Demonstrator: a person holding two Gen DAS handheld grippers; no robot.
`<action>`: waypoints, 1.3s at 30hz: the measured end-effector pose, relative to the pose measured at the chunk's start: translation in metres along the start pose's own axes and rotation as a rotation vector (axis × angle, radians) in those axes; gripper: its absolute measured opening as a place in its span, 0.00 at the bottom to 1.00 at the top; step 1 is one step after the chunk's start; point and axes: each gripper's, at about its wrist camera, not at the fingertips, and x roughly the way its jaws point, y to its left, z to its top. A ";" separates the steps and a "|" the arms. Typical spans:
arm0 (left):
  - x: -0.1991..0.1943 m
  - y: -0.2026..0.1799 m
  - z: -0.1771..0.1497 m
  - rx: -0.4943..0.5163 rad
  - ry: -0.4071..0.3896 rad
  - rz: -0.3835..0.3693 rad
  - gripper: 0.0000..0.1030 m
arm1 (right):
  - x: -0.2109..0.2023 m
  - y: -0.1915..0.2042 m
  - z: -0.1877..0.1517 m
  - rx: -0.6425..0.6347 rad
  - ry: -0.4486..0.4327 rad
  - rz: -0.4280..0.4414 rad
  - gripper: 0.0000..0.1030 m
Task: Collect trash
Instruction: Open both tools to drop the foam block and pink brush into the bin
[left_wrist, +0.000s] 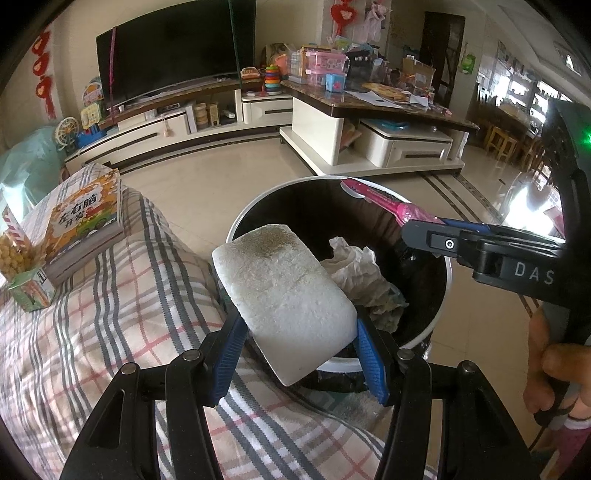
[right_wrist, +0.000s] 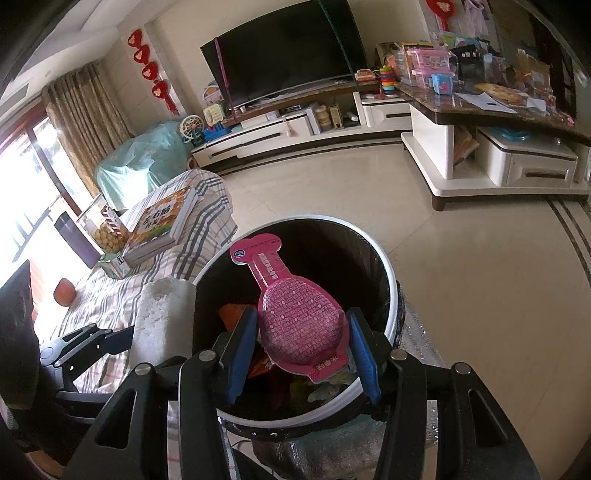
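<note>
In the left wrist view, the left gripper (left_wrist: 299, 332) is gripping a white foam block (left_wrist: 284, 291), grainy and brittle, overhanging the bin (left_wrist: 448, 273) rim; released now, it risks tipping onto the checked bed cover (left_wrist: 110, 314).

In the right wrist view, the right gripper (right_wrist: 301, 341) is pinching a glossy pink plastic packet (right_wrist: 295, 310) above the bin's (right_wrist: 388, 269) opening; its long neck could be catching the rim.

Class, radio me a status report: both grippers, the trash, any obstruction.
Left gripper shut on white foam block. Right gripper shut on pink plastic packet. Both above round white-rimmed bin. Nothing obstructing.
</note>
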 end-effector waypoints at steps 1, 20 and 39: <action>0.001 0.000 0.001 -0.003 0.001 -0.003 0.54 | 0.000 -0.001 0.000 0.002 0.000 0.001 0.48; 0.017 -0.006 0.008 0.008 0.027 0.009 0.55 | 0.008 -0.010 0.004 0.017 0.026 0.005 0.48; 0.024 -0.006 0.015 0.008 0.038 0.007 0.55 | 0.016 -0.011 0.004 0.019 0.039 0.007 0.48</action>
